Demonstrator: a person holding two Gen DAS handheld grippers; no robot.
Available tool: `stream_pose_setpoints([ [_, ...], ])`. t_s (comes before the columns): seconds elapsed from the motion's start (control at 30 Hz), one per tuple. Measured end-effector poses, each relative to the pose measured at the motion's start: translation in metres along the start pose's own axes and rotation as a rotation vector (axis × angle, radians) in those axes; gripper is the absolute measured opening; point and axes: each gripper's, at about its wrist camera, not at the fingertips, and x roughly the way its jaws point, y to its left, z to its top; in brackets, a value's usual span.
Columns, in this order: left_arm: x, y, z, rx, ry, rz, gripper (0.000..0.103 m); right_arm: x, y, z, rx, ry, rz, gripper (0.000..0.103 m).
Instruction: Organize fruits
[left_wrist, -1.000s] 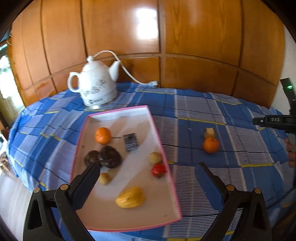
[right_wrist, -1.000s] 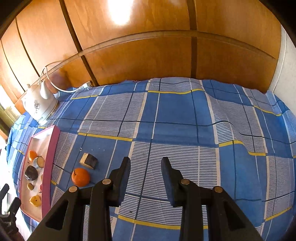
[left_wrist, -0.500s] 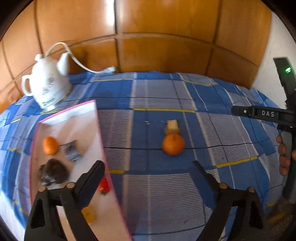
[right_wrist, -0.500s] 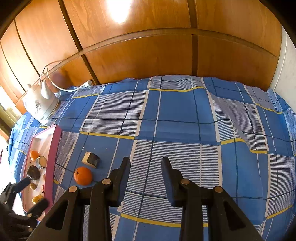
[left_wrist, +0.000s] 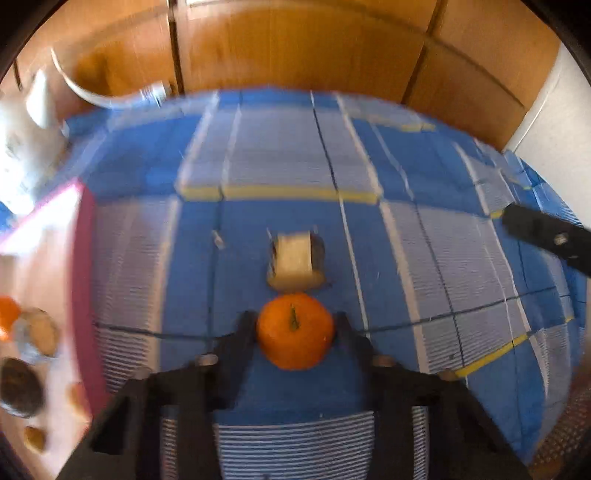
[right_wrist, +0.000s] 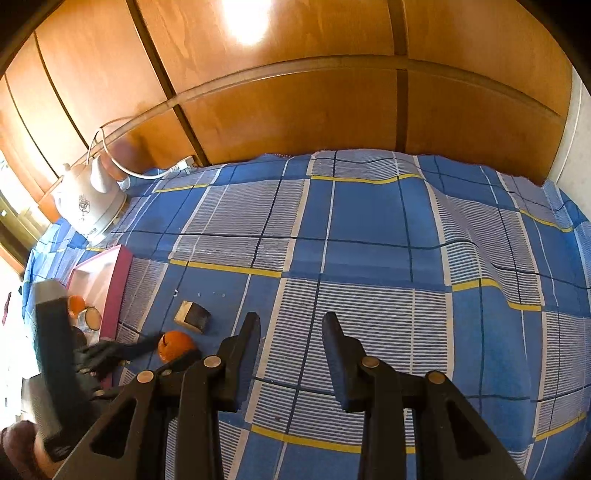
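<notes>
An orange (left_wrist: 294, 335) lies on the blue checked tablecloth. My left gripper (left_wrist: 294, 326) has a finger against each side of it and is shut on it. The orange (right_wrist: 176, 345) and the left gripper (right_wrist: 168, 349) also show in the right wrist view. A pale cut fruit piece (left_wrist: 295, 261) lies just beyond the orange, also in the right wrist view (right_wrist: 192, 316). A pink-rimmed tray (left_wrist: 84, 258) at the left holds several fruits, such as a dark one (left_wrist: 20, 387). My right gripper (right_wrist: 291, 326) hovers open and empty over the cloth.
A white electric kettle (right_wrist: 90, 205) with its cord stands at the back left by the wooden wall. The tray's rim (right_wrist: 119, 291) lies just left of the cut piece. The cloth has a raised fold (right_wrist: 480, 240) at the right.
My left gripper swung right from over the tray, dropped to the orange and closed on it. The right gripper stayed nearly still.
</notes>
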Motion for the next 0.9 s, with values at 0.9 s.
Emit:
stream_pose_setpoints([
  [0.9, -0.028, -0.005, -0.074, 0.064, -0.198, 0.004, 0.040, 0.050, 0.057, 0.001, -0.042, 0.165, 0.273, 0.060],
])
